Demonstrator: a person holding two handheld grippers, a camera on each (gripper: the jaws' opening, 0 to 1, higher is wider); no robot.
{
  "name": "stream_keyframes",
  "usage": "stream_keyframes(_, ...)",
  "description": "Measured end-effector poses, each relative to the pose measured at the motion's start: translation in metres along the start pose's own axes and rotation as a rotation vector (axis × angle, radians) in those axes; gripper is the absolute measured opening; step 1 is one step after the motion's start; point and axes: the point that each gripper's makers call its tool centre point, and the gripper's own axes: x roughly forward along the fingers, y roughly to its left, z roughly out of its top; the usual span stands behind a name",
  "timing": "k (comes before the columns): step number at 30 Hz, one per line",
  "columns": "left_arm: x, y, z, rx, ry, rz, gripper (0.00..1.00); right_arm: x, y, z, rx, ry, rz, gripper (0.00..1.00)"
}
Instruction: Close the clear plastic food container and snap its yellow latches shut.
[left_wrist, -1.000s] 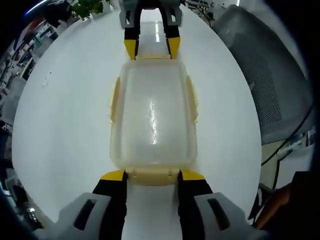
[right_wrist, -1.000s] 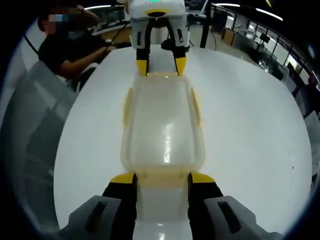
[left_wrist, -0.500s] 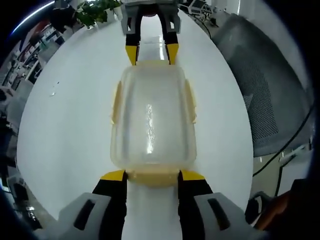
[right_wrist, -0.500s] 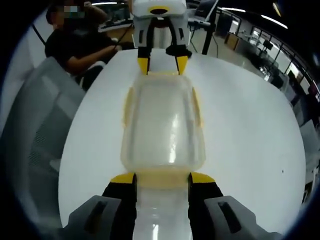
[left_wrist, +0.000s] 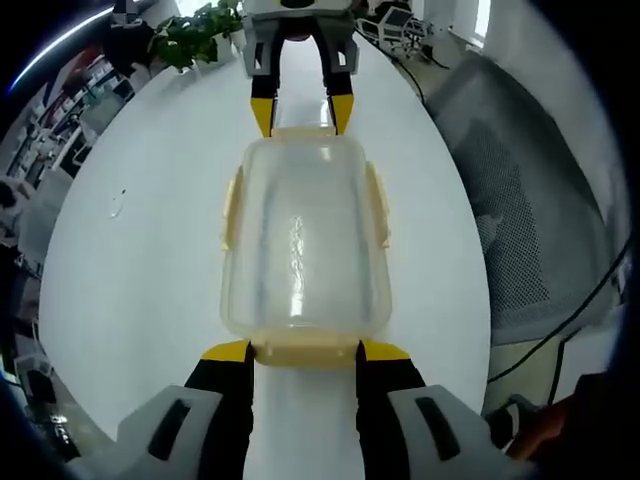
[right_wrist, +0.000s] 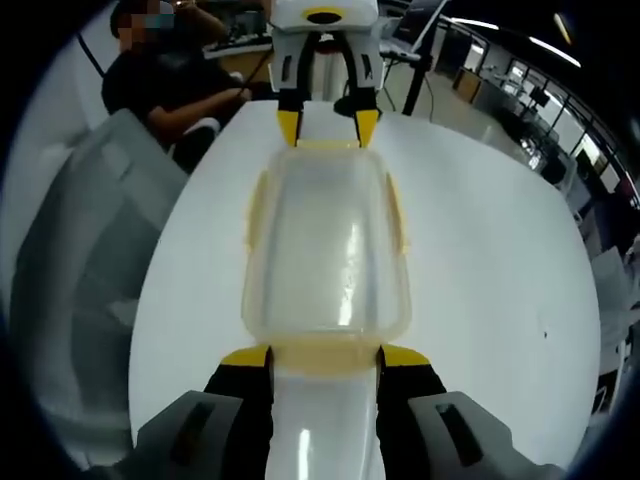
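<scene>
On the round white surface, the clear rectangular plastic food container has kept its place, lid on. The left claw and right claw stay spread, straddling the yellow end latches; these probably still need snapping.

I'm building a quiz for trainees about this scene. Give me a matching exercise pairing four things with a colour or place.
Things:
1. container
2. latches
3. table
4. plant

Descriptions:
A. yellow
B. white, round
C. clear plastic, between the left gripper and right gripper
D. green, beyond the table's far edge

Pairs: 1-C, 2-A, 3-B, 4-D
</scene>
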Motion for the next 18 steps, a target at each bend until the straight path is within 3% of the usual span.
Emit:
stream_keyframes(13, -0.004, 0.004, 0.031, 0.008, -0.045, 0.006, 0.38, -0.026, 0.001, -0.018, 0.013, -0.004, -0.014, 0.38)
stream_keyframes(18, 0.002, 0.008, 0.047, 0.012, -0.056, 0.003, 0.38, -0.037, -0.001, -0.032, 0.015, 0.014, -0.015, 0.38)
